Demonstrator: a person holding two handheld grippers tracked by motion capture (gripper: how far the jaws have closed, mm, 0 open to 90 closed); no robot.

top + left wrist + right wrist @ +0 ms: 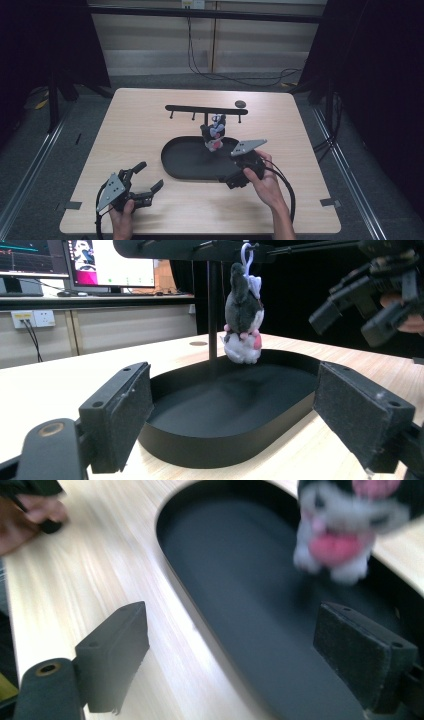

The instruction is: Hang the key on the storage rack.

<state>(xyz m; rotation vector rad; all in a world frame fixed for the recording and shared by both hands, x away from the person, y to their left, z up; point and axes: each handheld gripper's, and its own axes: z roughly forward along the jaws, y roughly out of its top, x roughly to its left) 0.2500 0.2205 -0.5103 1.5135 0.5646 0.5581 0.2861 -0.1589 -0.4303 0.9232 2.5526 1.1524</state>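
Note:
A small black, white and pink plush toy [216, 132] hangs by a loop from a black hook rack [205, 109] over the far side of a black oval tray [186, 169]. My left gripper [149, 176] is open near the table's front left, facing the tray [220, 450] and the plush [242, 315]. My right gripper [234, 172] is open at the tray's right end, just below the plush. Its own view is blurred, with the tray floor [240, 580] between its jaws and the plush [345, 530] at upper right. Both grippers [235, 425] [230, 665] are empty.
A small dark disc [240, 104] lies on the table behind the rack's right end. Bare tabletop [125, 130] stretches left of the tray. The rack's post [213, 310] rises from the tray's far side. Monitors [110, 262] stand beyond the table.

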